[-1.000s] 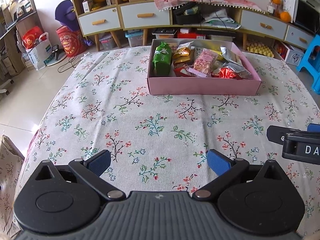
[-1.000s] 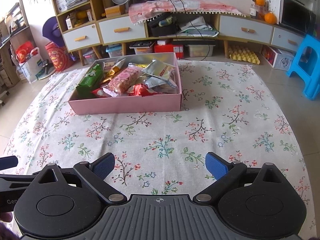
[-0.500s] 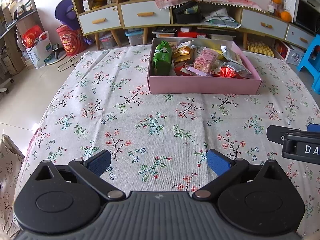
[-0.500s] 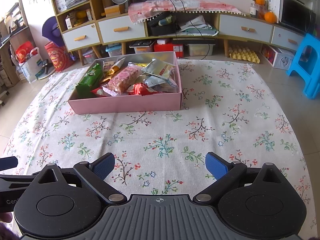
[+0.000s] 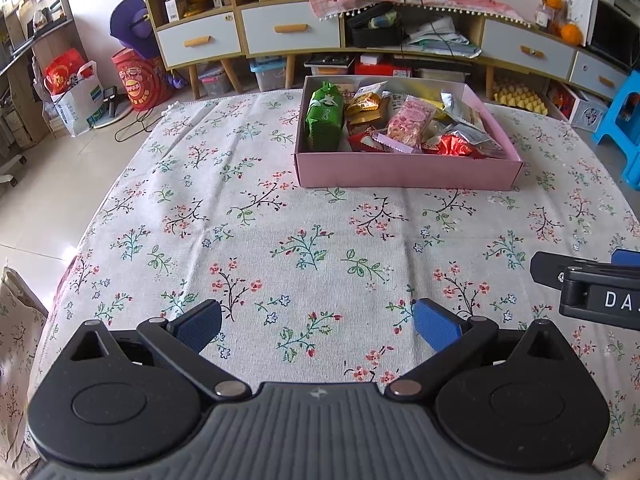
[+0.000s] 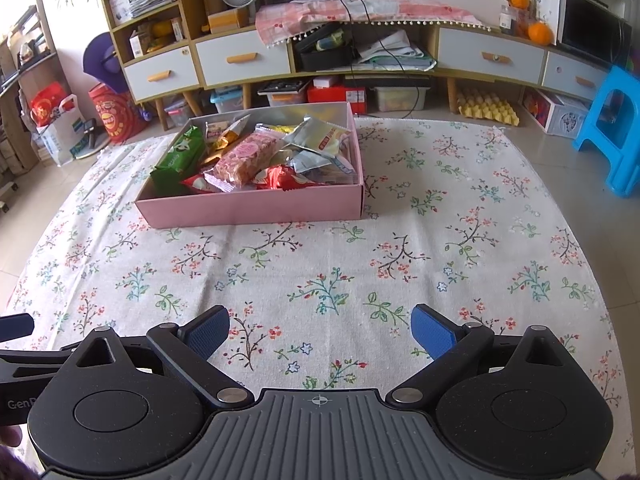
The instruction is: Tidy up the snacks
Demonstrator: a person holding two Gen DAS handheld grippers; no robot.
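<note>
1. Left gripper (image 5: 316, 326) hangs low over the near edge of the flowered cloth (image 5: 280, 216), its blue pads spread wide, nothing between them
2. Right gripper (image 6: 320, 330) sits the same way just beside it, jaws wide apart and empty
3. Snacks lie piled in the pink box (image 6: 256, 208) at the far middle of the table, well apart from both grippers; no packet shows on the cloth outside the box
4. Judged stage: all visible snacks are already boxed, so the step in hand looks like a hold at rest or a last tidy of the pile
5. If tidying, the green packet (image 5: 325, 118) along the left wall of the box is the easy target for the left gripper: upright-ish, stiff, clear of the others
6. The pink nougat bar (image 6: 246, 157) lies on top in the middle, so lifting it first frees the foil bags (image 6: 320, 142) on the right side
7. Approach should come from above, over the near wall, not through it; the box is light card and will likely slide if nudged
8. Pinch packets across the narrow side; foil is slippery and may crumple or slip
9. Keep the two grippers from crossing, since they sit very close side by side
</note>
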